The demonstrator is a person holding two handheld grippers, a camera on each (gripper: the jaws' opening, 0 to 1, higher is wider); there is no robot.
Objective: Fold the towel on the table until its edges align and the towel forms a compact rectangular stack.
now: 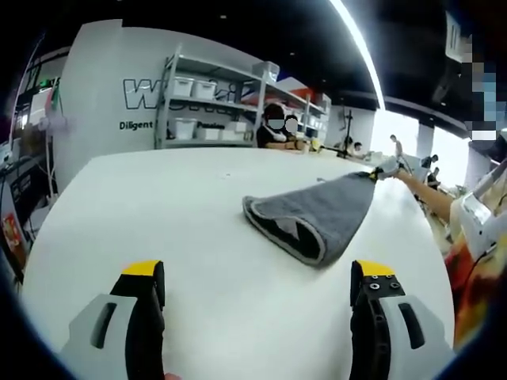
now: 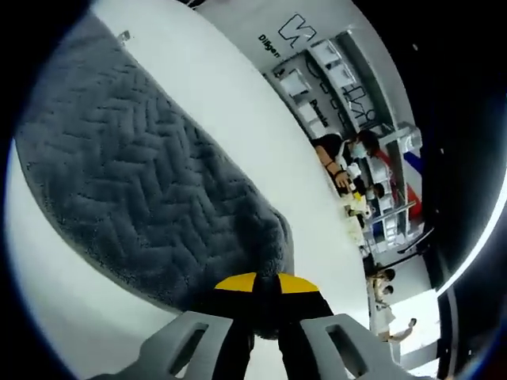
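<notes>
The grey towel (image 1: 313,218) lies part-lifted on the white table (image 1: 158,206), one corner pinched in the right gripper (image 2: 266,286), jaws pressed together on it. The left gripper (image 1: 261,297) hovers spread and empty. Soft, limp cloth (likely light) will sag; best taken at corners or hems.

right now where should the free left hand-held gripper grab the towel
The towel's near folded end, approached straight ahead from the left hand-held gripper's side: that end lies flat on the table, while the right hand-held gripper holds the far corner lifted.
</notes>
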